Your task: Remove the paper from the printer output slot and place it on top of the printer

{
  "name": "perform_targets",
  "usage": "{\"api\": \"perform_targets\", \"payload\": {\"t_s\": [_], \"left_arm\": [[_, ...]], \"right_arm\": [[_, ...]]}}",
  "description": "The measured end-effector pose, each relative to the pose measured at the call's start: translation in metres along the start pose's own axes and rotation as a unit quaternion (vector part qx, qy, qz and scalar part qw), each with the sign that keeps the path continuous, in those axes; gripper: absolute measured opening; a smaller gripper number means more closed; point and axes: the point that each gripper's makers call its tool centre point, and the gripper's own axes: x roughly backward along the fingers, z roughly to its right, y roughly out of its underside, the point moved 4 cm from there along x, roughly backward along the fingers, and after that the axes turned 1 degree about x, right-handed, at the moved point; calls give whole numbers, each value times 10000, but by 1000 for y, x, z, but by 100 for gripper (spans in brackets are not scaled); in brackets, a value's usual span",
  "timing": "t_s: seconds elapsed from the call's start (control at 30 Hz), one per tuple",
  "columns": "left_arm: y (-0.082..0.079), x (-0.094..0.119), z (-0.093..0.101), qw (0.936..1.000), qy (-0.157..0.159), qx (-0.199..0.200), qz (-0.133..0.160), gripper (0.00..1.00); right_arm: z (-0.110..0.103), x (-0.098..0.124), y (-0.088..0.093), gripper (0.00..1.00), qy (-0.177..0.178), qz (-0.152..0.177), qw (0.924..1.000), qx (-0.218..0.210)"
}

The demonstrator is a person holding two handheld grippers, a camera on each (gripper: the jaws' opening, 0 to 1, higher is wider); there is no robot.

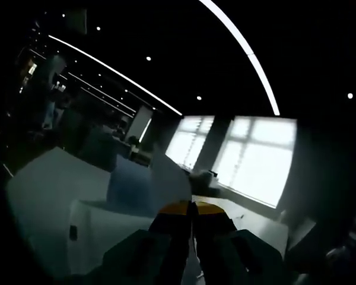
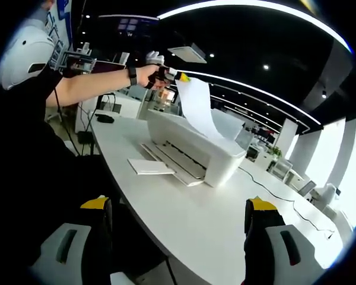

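Observation:
In the right gripper view a white printer (image 2: 196, 151) stands on a long white table (image 2: 184, 222), its output tray (image 2: 157, 166) pulled out toward me. Above it my left gripper (image 2: 169, 74) is shut on the top corner of a white paper (image 2: 199, 104). The sheet hangs curved, its lower end by the printer's top rear. My right gripper (image 2: 178, 205) is open over the table's near edge, holding nothing. The left gripper view is dark: my left gripper (image 1: 191, 206) has its jaws together on the paper (image 1: 169, 178), above the pale printer (image 1: 101, 231).
A person's outstretched arm (image 2: 95, 83) crosses above the table's left part. Dark small items (image 2: 105, 117) lie far back on the table, and a cable (image 2: 273, 184) runs right of the printer. Bright windows (image 1: 255, 154) and more desks (image 2: 285, 169) lie beyond.

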Motion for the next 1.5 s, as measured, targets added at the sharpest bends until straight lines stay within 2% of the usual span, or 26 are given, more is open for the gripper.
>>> {"api": "perform_targets", "payload": {"t_s": [0.37,1.1,1.5], "left_arm": [[7,-4,-5,9997,-2,-38,-232,5],[5,-3,-6,9996,-31,-85,-266,5],[8,-5,-5,9992,-4,-121,-377,5]], "right_arm": [[0,-1,1,88,-12,-8,10000,-3],[0,-2,1,88,-13,-11,10000,-9],[-1,-2,1,88,-16,-22,10000,-17]]}}
